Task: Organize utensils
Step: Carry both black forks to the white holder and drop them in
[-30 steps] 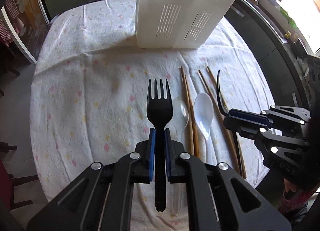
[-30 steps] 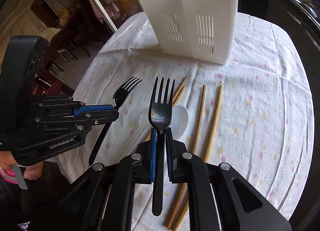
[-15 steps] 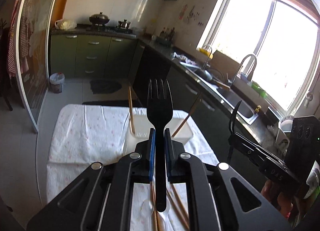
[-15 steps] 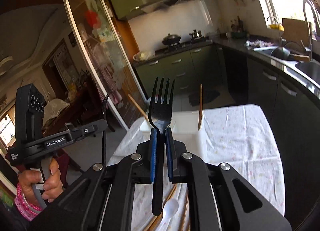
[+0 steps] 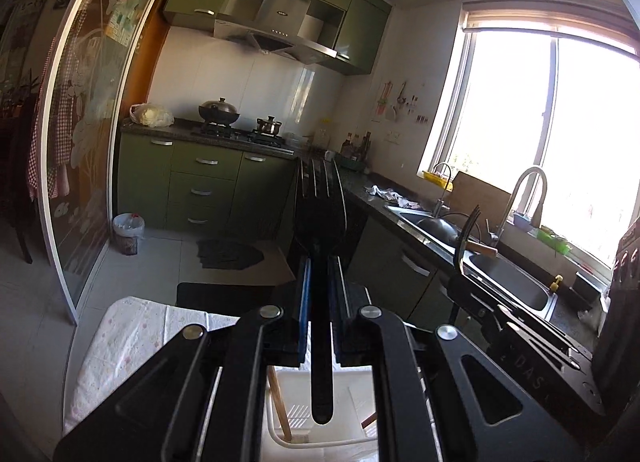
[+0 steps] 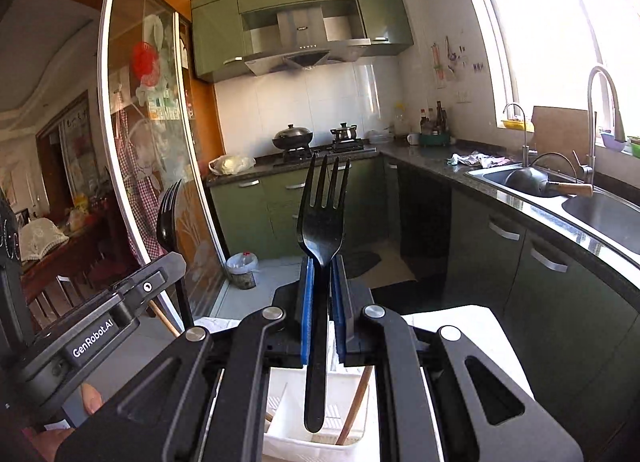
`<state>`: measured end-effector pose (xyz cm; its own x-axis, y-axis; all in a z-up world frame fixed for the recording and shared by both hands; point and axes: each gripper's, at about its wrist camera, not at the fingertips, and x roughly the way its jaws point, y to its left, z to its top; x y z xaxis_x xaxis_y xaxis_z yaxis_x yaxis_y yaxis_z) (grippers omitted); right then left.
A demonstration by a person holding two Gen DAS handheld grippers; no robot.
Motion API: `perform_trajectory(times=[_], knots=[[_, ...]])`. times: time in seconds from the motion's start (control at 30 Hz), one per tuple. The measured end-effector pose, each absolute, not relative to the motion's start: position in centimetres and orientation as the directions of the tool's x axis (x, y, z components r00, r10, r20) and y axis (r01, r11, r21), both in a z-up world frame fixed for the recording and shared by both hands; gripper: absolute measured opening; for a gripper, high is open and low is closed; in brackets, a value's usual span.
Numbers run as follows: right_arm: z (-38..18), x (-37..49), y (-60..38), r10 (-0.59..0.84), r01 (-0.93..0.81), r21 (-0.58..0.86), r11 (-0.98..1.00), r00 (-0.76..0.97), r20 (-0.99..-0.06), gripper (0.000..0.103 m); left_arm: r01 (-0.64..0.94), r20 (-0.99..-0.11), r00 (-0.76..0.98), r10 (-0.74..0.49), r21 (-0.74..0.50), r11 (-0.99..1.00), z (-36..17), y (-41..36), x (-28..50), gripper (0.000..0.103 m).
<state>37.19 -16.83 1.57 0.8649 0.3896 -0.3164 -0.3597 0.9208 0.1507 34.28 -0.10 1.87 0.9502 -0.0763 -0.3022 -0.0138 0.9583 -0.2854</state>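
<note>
Both grippers, left (image 5: 320,314) and right (image 6: 320,310), clamp a black fork (image 5: 320,230) each (image 6: 322,222), so I should lower handles-first into the white basket (image 6: 316,446), keeping them upright.

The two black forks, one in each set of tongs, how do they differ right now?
The left tongs' fork is gripped just below its head, handle hanging over the white bin. The right tongs' fork leans slightly, gripped at a similar spot. In the left view the left fork is backlit and dark; the right fork's tines show clearly. Both are black plastic, tines up.
</note>
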Motion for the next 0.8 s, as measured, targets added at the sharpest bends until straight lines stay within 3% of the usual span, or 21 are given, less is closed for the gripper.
perform_trajectory(times=[0.27,0.4,0.5,0.57,0.63,0.8], knots=[[-2.2,37.8,-16.8,0.411,-0.381,0.154,0.912,0.843,-0.348,0.010,0.013,-0.330,0.940,-0.089,-0.226,0.974,-1.0,-0.7,33.3,0.009],[-2.6,36.6,-17.5,0.425,-0.397,0.154,0.905,0.837,-0.345,0.011,0.027,-0.343,0.934,-0.099,-0.208,0.978,-0.8,-0.9,31.9,0.024],[-2.4,35.4,-18.3,0.441,-0.409,0.167,0.897,0.828,-0.347,0.011,0.040,-0.351,0.930,-0.108,-0.196,0.980,-0.2,-1.0,30.4,0.025],[-2.1,33.9,-19.0,0.450,-0.416,0.172,0.893,0.822,-0.348,0.014,0.052,-0.377,0.918,-0.121,-0.190,0.980,0.0,-1.1,29.4,0.025],[-2.0,32.3,-19.7,0.469,-0.434,0.176,0.883,0.810,-0.353,0.025,0.058,-0.410,0.903,-0.130,-0.183,0.981,-0.1,-1.3,28.1,0.027],[-1.8,29.1,-20.4,0.478,-0.465,0.130,0.876,0.799,-0.365,0.026,0.068,-0.529,0.838,-0.134,-0.142,0.987,-1.8,-2.3,25.7,0.031]])
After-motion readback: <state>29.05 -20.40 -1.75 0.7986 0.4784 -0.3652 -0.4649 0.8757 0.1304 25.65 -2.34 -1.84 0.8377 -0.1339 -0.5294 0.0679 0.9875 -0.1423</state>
